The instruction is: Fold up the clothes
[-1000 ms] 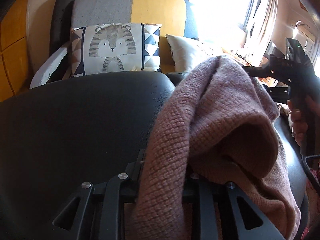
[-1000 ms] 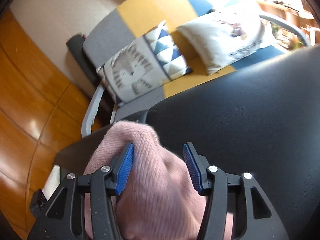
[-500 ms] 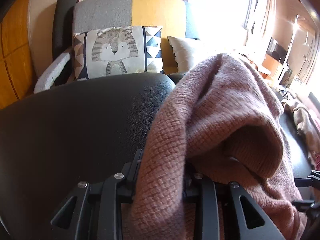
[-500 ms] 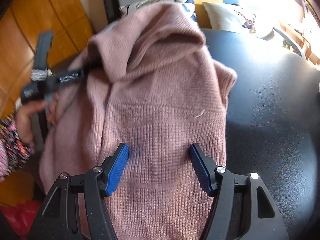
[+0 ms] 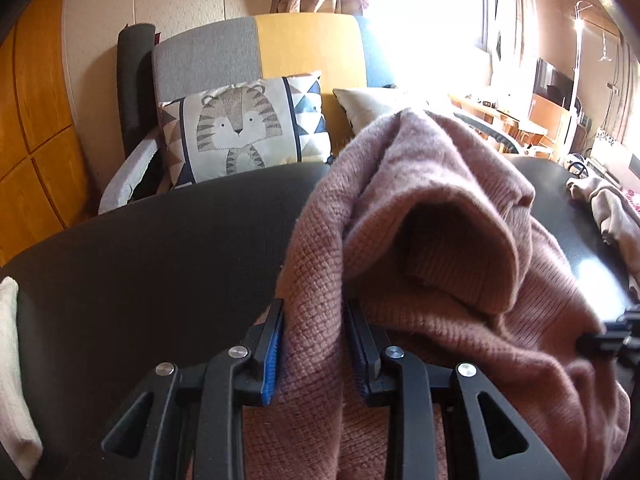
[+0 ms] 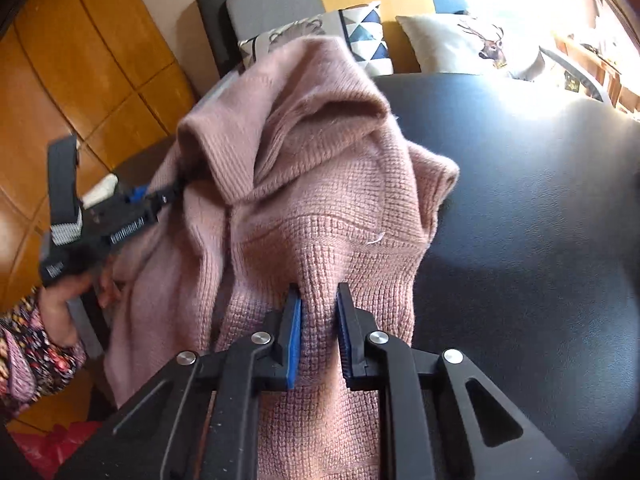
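Both grippers have the pink knit sweater, which is bunched up over the near part of the black table. The left gripper is pinched tight on a thick fold at the sweater's left side, and the right gripper is clamped narrow on a ridge of knit at the near edge. A tiger cushion sits on the sofa on the far side, and a beige garment lies at the table's right.
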The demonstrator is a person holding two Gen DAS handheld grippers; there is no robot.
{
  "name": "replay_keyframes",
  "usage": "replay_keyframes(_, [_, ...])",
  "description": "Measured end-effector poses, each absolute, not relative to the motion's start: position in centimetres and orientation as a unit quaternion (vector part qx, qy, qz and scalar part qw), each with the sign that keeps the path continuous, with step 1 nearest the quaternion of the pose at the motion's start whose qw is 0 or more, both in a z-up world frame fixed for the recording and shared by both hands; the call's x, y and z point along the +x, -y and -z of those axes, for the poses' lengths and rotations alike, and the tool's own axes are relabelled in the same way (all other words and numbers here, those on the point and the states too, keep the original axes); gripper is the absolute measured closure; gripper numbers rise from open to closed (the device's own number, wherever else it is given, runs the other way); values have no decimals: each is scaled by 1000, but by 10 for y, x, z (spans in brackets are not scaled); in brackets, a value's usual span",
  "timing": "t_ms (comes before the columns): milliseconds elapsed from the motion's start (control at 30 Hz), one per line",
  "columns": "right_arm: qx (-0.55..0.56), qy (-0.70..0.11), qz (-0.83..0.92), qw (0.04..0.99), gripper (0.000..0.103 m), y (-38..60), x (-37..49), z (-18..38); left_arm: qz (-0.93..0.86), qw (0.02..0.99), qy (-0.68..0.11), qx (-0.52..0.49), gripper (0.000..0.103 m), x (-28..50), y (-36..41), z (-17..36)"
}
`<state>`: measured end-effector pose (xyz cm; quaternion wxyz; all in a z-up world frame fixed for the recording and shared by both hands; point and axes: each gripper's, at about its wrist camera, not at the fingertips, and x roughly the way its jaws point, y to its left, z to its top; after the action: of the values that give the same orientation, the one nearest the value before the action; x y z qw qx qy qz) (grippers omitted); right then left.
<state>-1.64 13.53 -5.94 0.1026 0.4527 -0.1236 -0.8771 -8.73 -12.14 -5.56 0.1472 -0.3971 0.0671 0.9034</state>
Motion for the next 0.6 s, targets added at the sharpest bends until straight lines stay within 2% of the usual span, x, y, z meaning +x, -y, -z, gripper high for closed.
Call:
replay_keyframes(100, [441, 150, 881, 88, 92, -159, -23, 49, -903, 142, -71, -398, 74, -82, 122, 56])
replay_keyframes(367, [406, 173, 897, -12, 92, -224, -44, 18, -900, 148, -57, -406, 72, -87, 131, 67])
replay_keyframes(600, [435, 149, 883, -95, 90, -282, -103, 48, -905, 130, -88, -395, 72, -98, 133, 63])
